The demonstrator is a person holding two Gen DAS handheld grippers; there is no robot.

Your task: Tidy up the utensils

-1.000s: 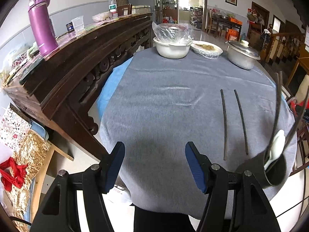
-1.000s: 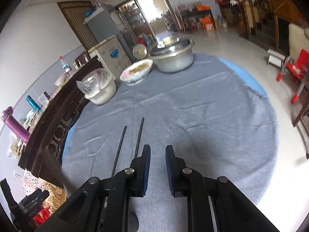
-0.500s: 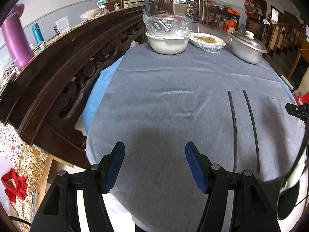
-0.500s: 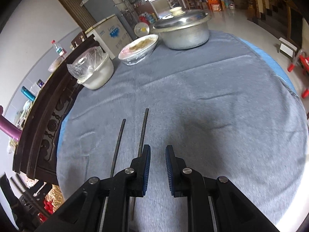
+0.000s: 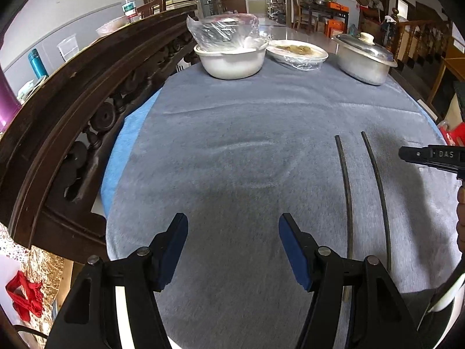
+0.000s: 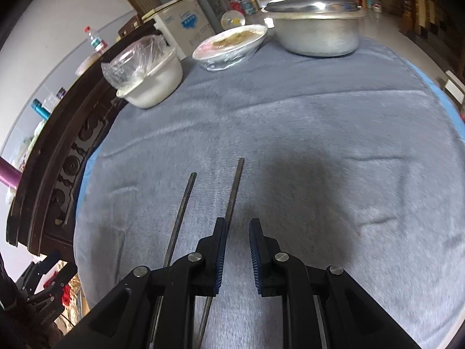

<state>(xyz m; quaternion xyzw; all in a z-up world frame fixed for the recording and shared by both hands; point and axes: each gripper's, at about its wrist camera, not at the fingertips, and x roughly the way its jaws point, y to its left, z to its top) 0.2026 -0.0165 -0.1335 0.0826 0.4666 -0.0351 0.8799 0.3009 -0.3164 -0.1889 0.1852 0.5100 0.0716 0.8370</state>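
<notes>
While empty, right gripper (image 6: 235, 254) | chopsticks (image 6: 234, 195) just left of fingers (image 6: 221, 250)

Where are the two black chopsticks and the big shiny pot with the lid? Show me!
left chopstick (image 6: 181, 212), right wrist view, middle of its shaft on the grey cloth.
right chopstick (image 6: 234, 189), right wrist view, upper part of its shaft.
metal pot (image 6: 319, 36), right wrist view, its side wall below the lid.
</notes>
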